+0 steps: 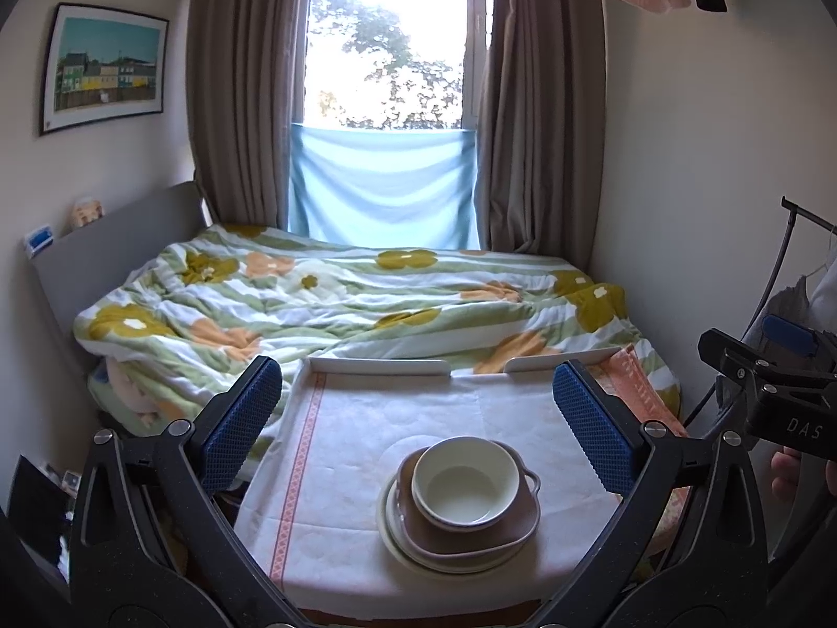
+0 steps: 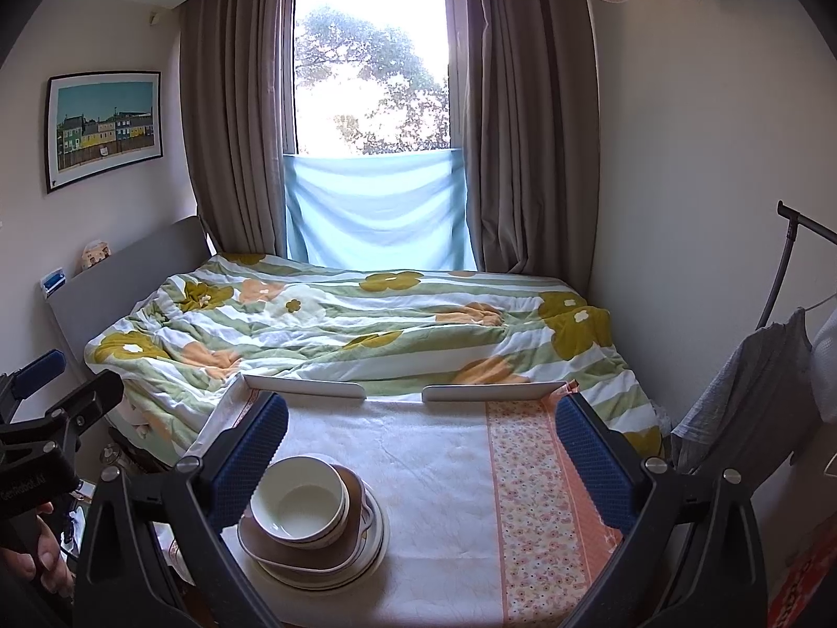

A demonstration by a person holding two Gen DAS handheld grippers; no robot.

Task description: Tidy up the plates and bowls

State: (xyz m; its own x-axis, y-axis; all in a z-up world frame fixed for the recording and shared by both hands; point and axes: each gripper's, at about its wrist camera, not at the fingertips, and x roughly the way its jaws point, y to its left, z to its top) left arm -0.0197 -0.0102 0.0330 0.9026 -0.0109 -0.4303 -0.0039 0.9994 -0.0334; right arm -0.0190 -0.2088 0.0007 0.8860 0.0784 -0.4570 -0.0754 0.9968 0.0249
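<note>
A cream bowl (image 1: pixel 463 481) sits on top of a stack: under it a brown square dish (image 1: pixel 471 536), then cream round plates (image 1: pixel 397 539). The stack stands on a cloth-covered table (image 1: pixel 366 418). In the right wrist view the same bowl (image 2: pixel 298 497), brown dish (image 2: pixel 272 549) and plates (image 2: pixel 374 539) are at lower left. My left gripper (image 1: pixel 418 403) is open and empty, held above and short of the stack. My right gripper (image 2: pixel 421 439) is open and empty, to the right of the stack.
A bed with a flowered quilt (image 1: pixel 340 293) lies beyond the table's far edge, which has two white rails (image 1: pixel 379 365). A window with curtains (image 1: pixel 387 52) is behind. A clothes rack (image 2: pixel 784 282) stands at right. The table's right strip is floral cloth (image 2: pixel 539 497).
</note>
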